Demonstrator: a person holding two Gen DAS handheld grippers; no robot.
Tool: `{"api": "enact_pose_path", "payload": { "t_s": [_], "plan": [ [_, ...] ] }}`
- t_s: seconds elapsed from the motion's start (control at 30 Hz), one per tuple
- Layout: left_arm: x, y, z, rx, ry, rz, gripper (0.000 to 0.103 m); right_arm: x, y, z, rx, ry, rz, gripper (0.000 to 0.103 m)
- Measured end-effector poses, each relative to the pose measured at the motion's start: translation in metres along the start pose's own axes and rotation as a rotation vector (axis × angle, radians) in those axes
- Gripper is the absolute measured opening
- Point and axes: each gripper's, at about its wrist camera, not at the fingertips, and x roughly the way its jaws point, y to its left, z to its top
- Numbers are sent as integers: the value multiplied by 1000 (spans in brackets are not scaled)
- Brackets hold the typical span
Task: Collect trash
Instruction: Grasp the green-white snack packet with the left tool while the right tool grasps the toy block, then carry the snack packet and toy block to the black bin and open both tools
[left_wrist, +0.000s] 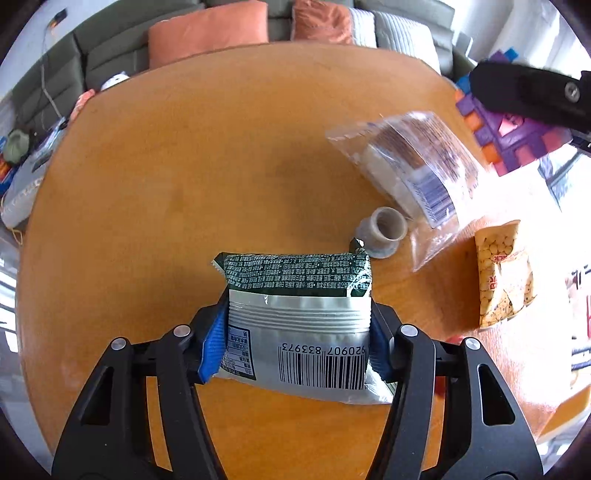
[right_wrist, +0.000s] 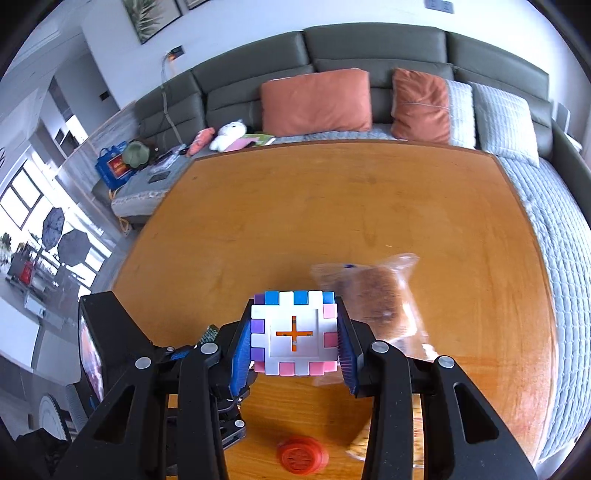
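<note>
One wrapper (left_wrist: 299, 325), long axis away from camera

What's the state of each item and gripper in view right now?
left gripper: shut on the green snack packet
green snack packet: sealed, lying flat on the table, pinched at both sides
right gripper: shut on the puzzle cube
puzzle cube: held above the table
clear bread bag: blurred, contents inside
yellow snack bag: crumpled, lying flat
cardboard roll: on its side

Two close wrist fisheyes, both angled steeply down over the shared wooden table (left_wrist: 147, 166), sofa (right_wrist: 369, 44) beyond.
</note>
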Motion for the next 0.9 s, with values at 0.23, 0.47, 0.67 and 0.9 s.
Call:
{"api": "enact_pose_path", "payload": {
  "t_s": [0.23,0.47,0.67,0.9],
  "plan": [
    [-38,49,-14,-75,-61,39,60,9,69,4,-79,1,67,41],
    [-72,113,-38,-169,-100,89,60,24,155,4,-176,17,146,41],
    [-97,173,-70,-262,-123,136,60,38,230,1,-262,38,206,41],
    [-124,254,-120,-417,-138,205,60,56,320,-10,-371,82,283,41]
  ]
}}
